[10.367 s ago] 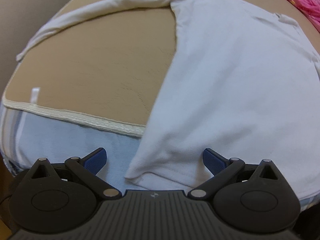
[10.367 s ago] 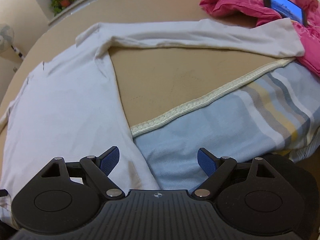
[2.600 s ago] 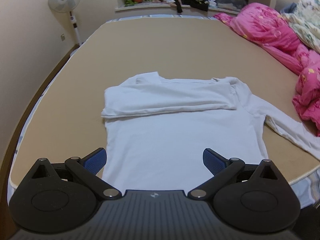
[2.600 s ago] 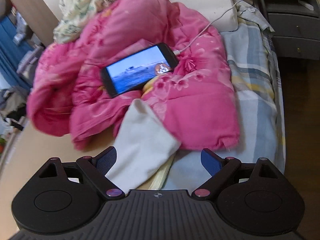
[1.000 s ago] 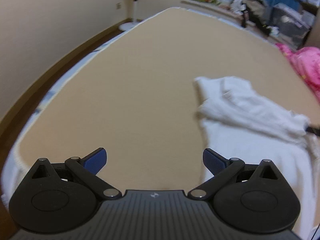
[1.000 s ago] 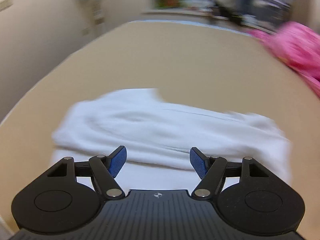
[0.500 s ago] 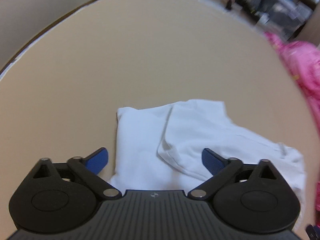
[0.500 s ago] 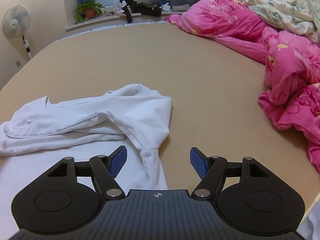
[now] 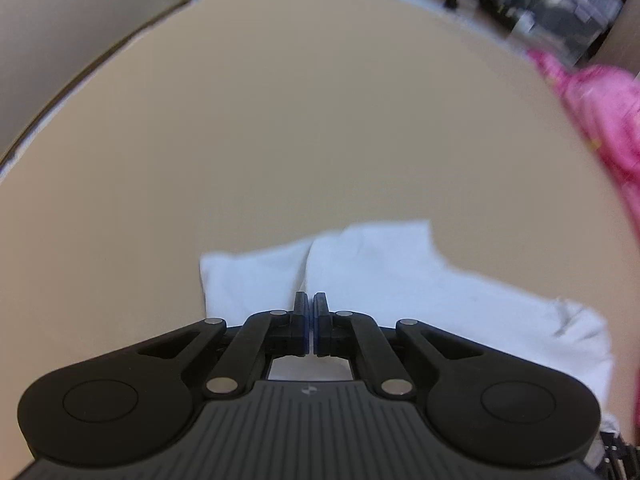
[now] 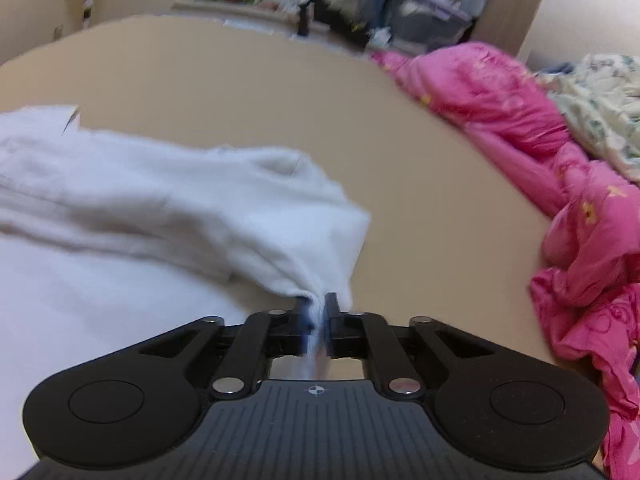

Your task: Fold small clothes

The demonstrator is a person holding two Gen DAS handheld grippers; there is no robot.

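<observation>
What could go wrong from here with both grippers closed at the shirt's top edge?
1. The right gripper pinches only a narrow bunch of the white shirt; it could slip out when lifted.
2. The left gripper is shut over the shirt, but no cloth shows between its pads; it may have missed, so only one side would rise and the fold would skew.
3. The pink quilt lies close on the right; a wide swing could snag it.
</observation>
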